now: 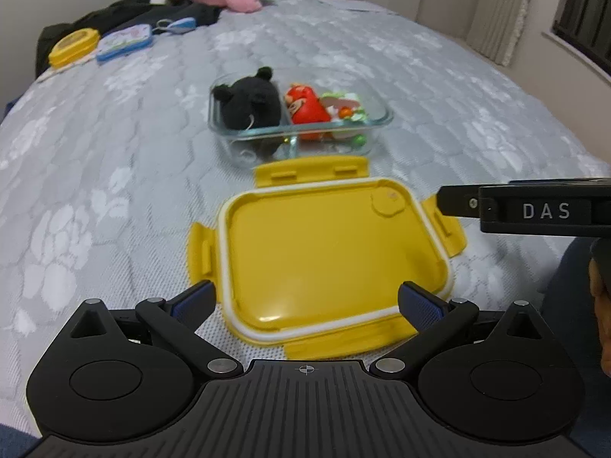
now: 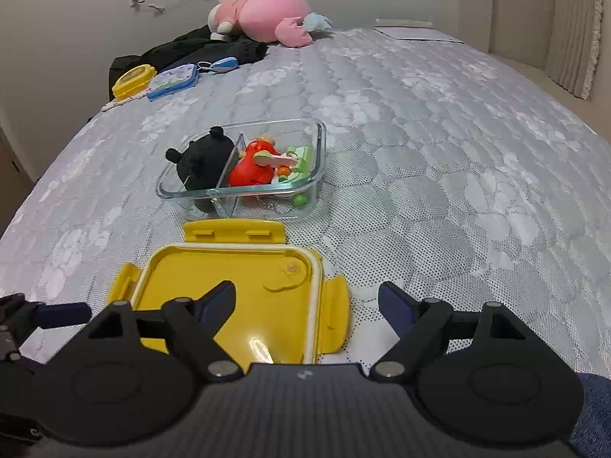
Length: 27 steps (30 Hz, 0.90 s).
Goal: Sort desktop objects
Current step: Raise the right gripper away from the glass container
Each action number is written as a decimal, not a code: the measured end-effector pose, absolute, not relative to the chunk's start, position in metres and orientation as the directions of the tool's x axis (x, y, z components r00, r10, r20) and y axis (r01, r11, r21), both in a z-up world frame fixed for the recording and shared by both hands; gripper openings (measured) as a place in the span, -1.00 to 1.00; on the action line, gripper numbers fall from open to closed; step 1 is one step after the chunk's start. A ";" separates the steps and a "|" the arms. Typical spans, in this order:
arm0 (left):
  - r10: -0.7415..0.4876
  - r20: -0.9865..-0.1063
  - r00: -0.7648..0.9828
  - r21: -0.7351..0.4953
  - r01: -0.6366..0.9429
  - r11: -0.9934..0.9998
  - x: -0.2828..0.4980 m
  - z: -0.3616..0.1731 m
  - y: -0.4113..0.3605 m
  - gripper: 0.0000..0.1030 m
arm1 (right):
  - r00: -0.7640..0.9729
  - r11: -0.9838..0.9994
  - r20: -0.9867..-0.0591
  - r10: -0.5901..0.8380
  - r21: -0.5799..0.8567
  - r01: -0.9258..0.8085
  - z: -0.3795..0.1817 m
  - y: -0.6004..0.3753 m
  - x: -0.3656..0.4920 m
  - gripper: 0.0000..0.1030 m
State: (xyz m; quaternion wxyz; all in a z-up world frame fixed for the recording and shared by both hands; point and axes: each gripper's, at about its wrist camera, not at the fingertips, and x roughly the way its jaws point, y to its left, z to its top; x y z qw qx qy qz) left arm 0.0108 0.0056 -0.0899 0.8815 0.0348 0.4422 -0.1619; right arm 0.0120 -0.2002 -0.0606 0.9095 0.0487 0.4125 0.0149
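A yellow lid (image 1: 328,252) with open side flaps lies flat on the grey bed cover, just in front of both grippers; it also shows in the right wrist view (image 2: 244,297). Behind it stands a clear glass box (image 1: 376,116) with a divider (image 2: 229,170). A black plush toy (image 1: 248,103) fills the left compartment (image 2: 202,164). A red figure (image 1: 307,108) and small green toys (image 2: 299,160) fill the right one. My left gripper (image 1: 307,301) is open, its fingers either side of the lid's near edge. My right gripper (image 2: 307,301) is open over the lid's right edge.
At the far left of the bed lie a second yellow lidded box (image 1: 72,47), a blue tin (image 1: 124,44), a blue keyring pouch (image 2: 221,65) and black clothing (image 2: 198,47). A pink plush toy (image 2: 267,15) lies at the head. The right gripper's body (image 1: 534,210) shows at the right.
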 end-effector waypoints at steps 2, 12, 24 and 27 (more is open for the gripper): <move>-0.251 -0.794 0.554 -0.083 0.309 0.947 0.012 -0.091 0.007 1.00 | 0.650 0.995 -0.757 0.061 0.099 0.022 -0.063 -0.200 0.013 0.66; -0.266 -0.800 0.538 -0.135 0.270 0.953 0.017 -0.091 0.015 1.00 | 0.637 0.992 -0.769 0.056 0.114 0.049 -0.067 -0.206 0.016 0.69; -0.381 -0.734 0.563 -0.238 0.312 0.920 0.027 -0.090 0.019 1.00 | 0.606 0.916 -0.775 0.181 0.357 0.184 -0.072 -0.214 0.092 -0.40; -0.430 -0.718 0.548 -0.341 0.261 0.903 0.039 -0.097 0.032 1.00 | 0.591 0.879 -0.779 0.212 0.416 0.232 -0.075 -0.214 0.118 -0.26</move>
